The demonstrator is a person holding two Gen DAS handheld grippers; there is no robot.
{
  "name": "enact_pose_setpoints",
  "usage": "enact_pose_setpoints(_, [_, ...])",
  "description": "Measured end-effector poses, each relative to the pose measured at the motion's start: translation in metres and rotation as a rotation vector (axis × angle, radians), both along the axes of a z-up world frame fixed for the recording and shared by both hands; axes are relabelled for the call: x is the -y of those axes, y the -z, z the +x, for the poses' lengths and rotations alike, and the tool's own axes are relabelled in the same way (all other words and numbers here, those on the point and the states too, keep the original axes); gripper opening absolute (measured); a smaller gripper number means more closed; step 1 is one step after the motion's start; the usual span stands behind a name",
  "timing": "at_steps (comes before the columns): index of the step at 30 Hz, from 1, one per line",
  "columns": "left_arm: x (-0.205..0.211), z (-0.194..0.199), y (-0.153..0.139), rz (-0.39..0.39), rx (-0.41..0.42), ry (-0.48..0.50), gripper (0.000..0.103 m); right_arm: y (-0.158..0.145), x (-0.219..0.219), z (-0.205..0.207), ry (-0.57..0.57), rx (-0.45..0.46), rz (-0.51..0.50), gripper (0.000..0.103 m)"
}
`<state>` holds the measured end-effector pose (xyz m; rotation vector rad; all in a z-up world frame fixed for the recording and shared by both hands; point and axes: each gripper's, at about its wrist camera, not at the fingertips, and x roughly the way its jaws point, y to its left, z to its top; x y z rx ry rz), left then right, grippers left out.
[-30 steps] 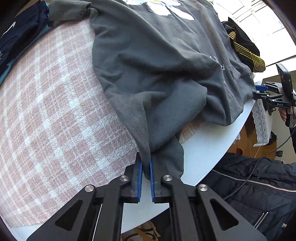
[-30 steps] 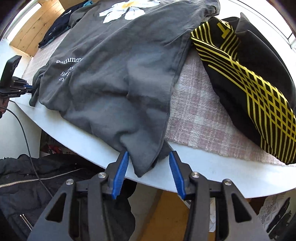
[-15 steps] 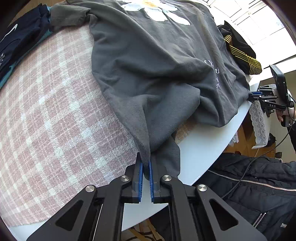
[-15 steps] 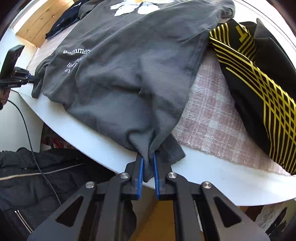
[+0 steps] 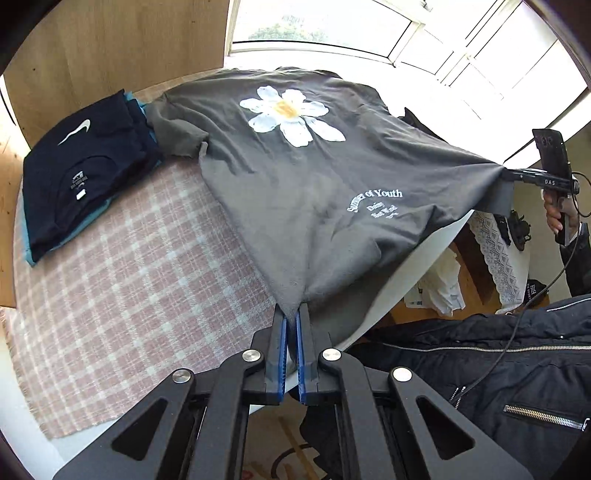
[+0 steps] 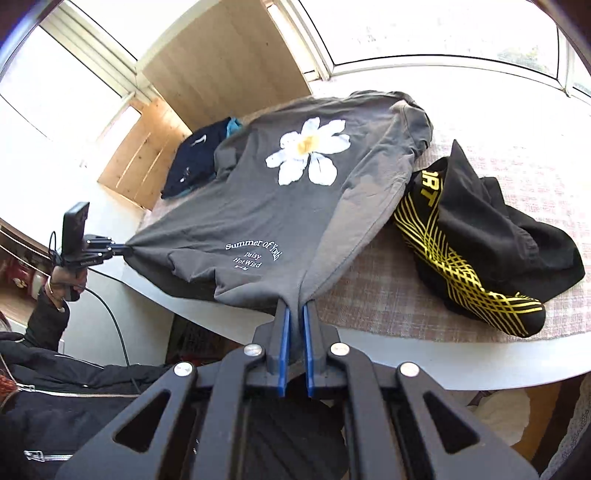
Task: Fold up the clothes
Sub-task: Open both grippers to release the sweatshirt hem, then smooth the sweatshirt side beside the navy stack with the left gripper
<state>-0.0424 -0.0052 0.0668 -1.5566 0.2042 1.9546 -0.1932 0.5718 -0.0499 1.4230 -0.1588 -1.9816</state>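
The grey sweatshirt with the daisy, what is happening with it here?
A person holds a claw in each hand and is folding clothes. The left claw and the right claw each pinch a bottom corner of the grey daisy-print sweatshirt, so its hem hangs stretched above the white table's edge. The upper part lies on the pink checked cloth. A folded navy shirt and an unfolded black-and-yellow garment lie beside it.

home, windows (image 5: 325,26), checked tablecloth (image 5: 129,295), lace curtain (image 5: 498,254)
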Motion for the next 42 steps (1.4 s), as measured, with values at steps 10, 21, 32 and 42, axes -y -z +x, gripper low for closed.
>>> enact_pose_setpoints(10, [0.046,-0.018,0.134,-0.343,0.232,-0.026,0.006,0.151,-0.020,-0.001,0.053,0.442,0.432,0.008])
enact_pose_setpoints(21, [0.004,-0.100,0.084,-0.220,0.010,0.014,0.013,0.076,0.106,-0.052,-0.134,0.036,0.417,0.026])
enact_pose_setpoints(32, [-0.007,-0.234,0.122,-0.085,0.049,-0.085,0.038,0.092,0.203,-0.126,-0.114,0.107,0.338,0.026])
enact_pose_setpoints(42, [-0.017,-0.267,0.156,-0.059,0.083,-0.235,0.041,0.043,0.324,-0.230,-0.364,-0.105,0.381,0.033])
